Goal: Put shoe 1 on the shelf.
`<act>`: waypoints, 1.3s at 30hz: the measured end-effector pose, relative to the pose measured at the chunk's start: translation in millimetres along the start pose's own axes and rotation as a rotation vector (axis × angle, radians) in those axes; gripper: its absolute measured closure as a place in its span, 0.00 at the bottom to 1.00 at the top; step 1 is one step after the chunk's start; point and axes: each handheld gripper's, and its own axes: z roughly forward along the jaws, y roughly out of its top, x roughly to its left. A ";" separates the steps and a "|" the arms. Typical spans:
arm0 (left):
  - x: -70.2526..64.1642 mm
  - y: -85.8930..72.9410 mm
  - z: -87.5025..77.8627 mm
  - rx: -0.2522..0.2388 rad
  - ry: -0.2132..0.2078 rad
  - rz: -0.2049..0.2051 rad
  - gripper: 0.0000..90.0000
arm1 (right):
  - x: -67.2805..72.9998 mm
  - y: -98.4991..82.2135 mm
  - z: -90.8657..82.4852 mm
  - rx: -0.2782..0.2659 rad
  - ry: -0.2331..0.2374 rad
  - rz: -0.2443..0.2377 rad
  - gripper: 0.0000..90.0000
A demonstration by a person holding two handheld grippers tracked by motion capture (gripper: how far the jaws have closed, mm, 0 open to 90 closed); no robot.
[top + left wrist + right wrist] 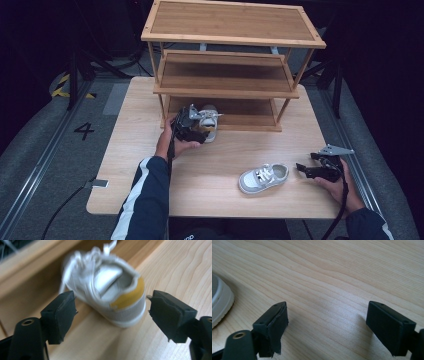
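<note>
A small white shoe [210, 126] with a yellow heel patch lies at the front edge of the bottom shelf of a bamboo rack [227, 80]. In the left gripper view this shoe [107, 290] sits blurred just beyond the jaws, heel toward the camera. My left gripper [192, 127] [112, 311] is open with nothing between its jaws. A second white shoe [263, 177] rests on the table near the front right; its sole edge [219, 302] shows at the left of the right gripper view. My right gripper [305, 170] [327, 322] is open over bare table, right of that shoe.
The three-tier bamboo rack stands at the back of the light wooden table [150, 165]. Its upper two shelves hold nothing. Grey floor with rails and a painted number 4 [84, 131] surrounds the table. A cable [65, 205] trails off the table's left front.
</note>
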 end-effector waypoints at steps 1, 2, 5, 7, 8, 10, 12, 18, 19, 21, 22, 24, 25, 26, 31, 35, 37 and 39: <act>0.0 0.0 0.0 0.000 0.000 0.000 0.24 | 0.0 0.0 0.0 0.000 0.000 0.000 0.20; -1.8 -3.8 4.4 0.012 0.001 -0.008 0.24 | 0.0 0.0 0.0 0.000 0.000 0.000 0.20; -4.2 -12.5 16.3 0.015 -0.004 -0.039 0.27 | -0.1 0.2 0.3 -0.001 0.002 0.000 0.20; -4.8 -13.8 22.5 0.009 0.005 -0.051 0.31 | 0.0 0.3 0.5 -0.001 0.000 -0.001 0.20; -2.5 -12.8 27.6 0.013 -0.012 -0.067 0.28 | -0.1 0.4 0.5 -0.001 0.001 -0.002 0.20; -2.4 -11.5 30.4 0.008 -0.015 -0.080 0.26 | -0.2 0.4 0.6 -0.002 0.001 -0.003 0.20; -2.6 -7.5 34.9 0.010 -0.039 -0.067 0.25 | 0.0 0.3 0.5 -0.001 0.001 -0.002 0.20; 2.5 3.0 43.7 -0.029 -0.032 -0.052 0.35 | 0.0 0.2 0.3 0.000 0.005 -0.003 0.20; 5.6 6.7 47.9 -0.052 -0.041 -0.077 0.38 | 0.0 0.1 0.2 0.000 0.005 -0.003 0.20; 8.4 11.8 53.9 -0.051 -0.026 -0.088 0.39 | -0.1 0.2 0.4 -0.001 0.006 -0.005 0.20; 8.4 11.8 53.9 -0.051 -0.026 -0.088 0.40 | -0.1 0.2 0.4 -0.001 0.006 -0.005 0.20; 9.3 18.6 60.0 -0.039 -0.001 -0.080 0.40 | 0.1 0.2 0.3 0.000 0.005 -0.003 0.20; 9.9 20.9 61.9 -0.031 0.004 -0.086 0.40 | 0.1 0.2 0.3 0.000 0.005 -0.003 0.20; 10.3 24.1 64.5 -0.025 0.018 -0.088 0.40 | 0.1 0.2 0.3 0.000 0.005 -0.004 0.20; 9.3 38.4 79.6 -0.015 0.051 -0.110 0.40 | 0.3 0.1 0.1 0.000 0.003 -0.003 0.20; 12.2 42.7 85.0 -0.009 0.084 -0.074 0.40 | 0.3 0.1 0.1 0.001 0.002 -0.002 0.20; 11.5 44.1 88.1 -0.008 0.089 -0.084 0.39 | 0.3 0.1 0.1 0.000 0.002 -0.003 0.20; 9.0 42.6 87.5 -0.006 0.095 -0.110 0.39 | 0.3 0.1 0.2 0.000 0.002 -0.003 0.20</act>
